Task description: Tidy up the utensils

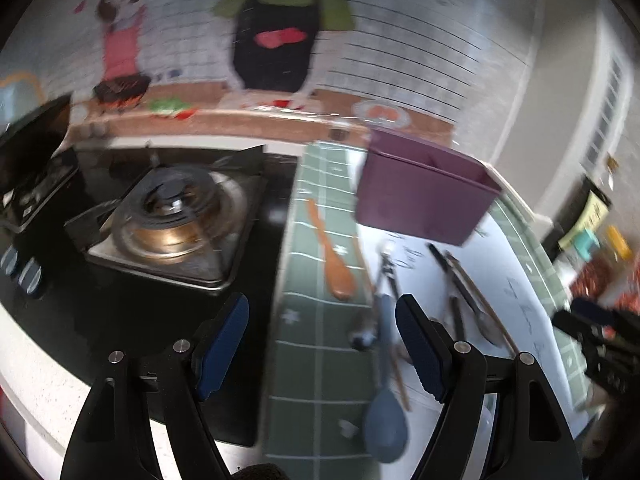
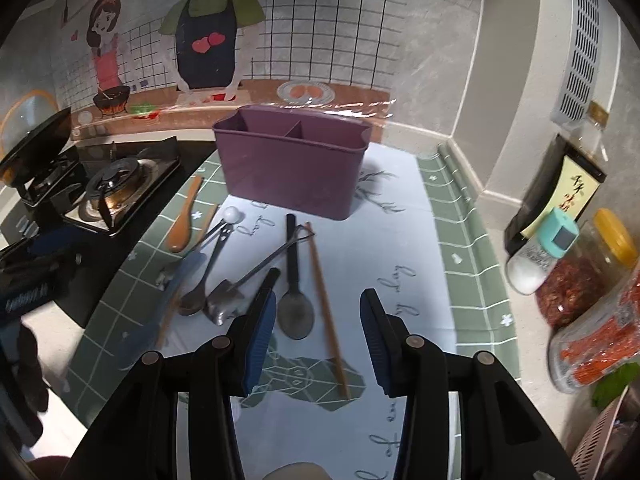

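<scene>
A purple two-compartment utensil holder [image 2: 290, 168] stands at the back of the mat, also in the left wrist view [image 1: 424, 196]. Several utensils lie loose in front of it: a wooden spoon [image 2: 182, 222] [image 1: 334, 258], a black-handled metal spoon [image 2: 294, 292], a wooden chopstick [image 2: 326, 308], a blue spoon [image 1: 386, 400], metal spoons [image 2: 200, 280] and a small metal shovel spoon [image 2: 240, 284]. My right gripper [image 2: 318, 334] is open and empty above the spoon and chopstick. My left gripper [image 1: 322, 344] is open and empty over the mat's left edge, beside the blue spoon.
A gas stove [image 2: 116, 188] [image 1: 172, 220] sits left of the green-and-white mat [image 2: 460, 264]. Jars and a salt bottle [image 2: 540, 256] stand at the right. The tiled wall runs behind the holder.
</scene>
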### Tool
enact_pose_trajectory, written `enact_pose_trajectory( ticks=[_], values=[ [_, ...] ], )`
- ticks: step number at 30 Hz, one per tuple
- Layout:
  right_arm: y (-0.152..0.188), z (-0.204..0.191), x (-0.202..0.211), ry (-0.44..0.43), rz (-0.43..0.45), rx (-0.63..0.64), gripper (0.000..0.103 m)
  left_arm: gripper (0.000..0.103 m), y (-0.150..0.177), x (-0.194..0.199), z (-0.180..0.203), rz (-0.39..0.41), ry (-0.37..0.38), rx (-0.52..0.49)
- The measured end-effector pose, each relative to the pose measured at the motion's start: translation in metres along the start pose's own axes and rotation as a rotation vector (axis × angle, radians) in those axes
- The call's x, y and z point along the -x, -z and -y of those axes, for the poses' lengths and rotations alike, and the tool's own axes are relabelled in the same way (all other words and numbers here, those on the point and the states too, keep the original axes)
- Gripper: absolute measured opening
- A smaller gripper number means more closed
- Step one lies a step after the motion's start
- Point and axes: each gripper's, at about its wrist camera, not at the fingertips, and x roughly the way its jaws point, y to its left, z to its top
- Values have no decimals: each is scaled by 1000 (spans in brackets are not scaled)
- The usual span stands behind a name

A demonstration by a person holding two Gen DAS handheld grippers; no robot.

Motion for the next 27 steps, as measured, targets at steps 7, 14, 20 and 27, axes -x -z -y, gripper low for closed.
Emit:
enact_pose_trajectory(
  ticks=[7,14,20,27],
  values=[
    [5,12,-17,-23,-59,20,40,76,-5,-3,-19,-12,-67,43],
    [13,9,-50,-155,-123,71,39,76,11,6,7,-55,-75,63],
    [0,-8,-61,-312,-62,138,36,76,27,14,20,-96,-203,48],
    [-31,7,-103,-290,-125,-79,30,76,31,29,7,-75,-222,33]
  ],
)
